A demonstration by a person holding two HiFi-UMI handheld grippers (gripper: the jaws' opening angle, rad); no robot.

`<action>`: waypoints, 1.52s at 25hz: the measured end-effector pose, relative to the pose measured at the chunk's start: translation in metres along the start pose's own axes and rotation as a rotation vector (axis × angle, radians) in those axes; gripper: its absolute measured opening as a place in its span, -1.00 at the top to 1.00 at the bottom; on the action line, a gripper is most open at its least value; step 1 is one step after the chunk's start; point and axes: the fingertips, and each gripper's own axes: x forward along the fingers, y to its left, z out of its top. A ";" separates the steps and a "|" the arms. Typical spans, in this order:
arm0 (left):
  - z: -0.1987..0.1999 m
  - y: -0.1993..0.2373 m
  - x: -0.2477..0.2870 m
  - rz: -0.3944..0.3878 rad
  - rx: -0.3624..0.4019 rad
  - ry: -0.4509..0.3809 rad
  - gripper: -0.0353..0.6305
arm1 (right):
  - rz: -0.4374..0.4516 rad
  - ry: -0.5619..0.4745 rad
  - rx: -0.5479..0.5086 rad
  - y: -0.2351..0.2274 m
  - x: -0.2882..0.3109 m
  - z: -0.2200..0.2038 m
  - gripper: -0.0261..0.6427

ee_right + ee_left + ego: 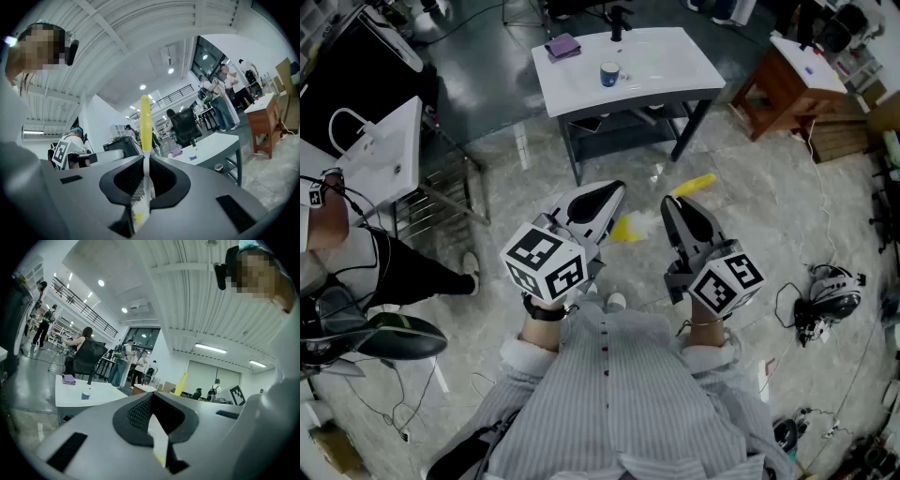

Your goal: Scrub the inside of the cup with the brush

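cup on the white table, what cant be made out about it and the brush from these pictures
Cup: too small in all three views to see its inside or any contents.
Brush: in the head view the right claw covers its middle; in the right gripper view the bristles blur close to the lens.
Left claw: shut, but the pale sliver at its jaws cannot be identified.

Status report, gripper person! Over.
Left gripper, jaws shut. Right gripper, jaws shut on brush. Cup on white table ahead, untouched. Only floor between.
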 end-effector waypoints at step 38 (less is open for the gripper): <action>0.015 0.103 0.078 0.054 0.002 -0.018 0.87 | -0.021 0.018 0.066 -0.092 0.082 0.008 0.75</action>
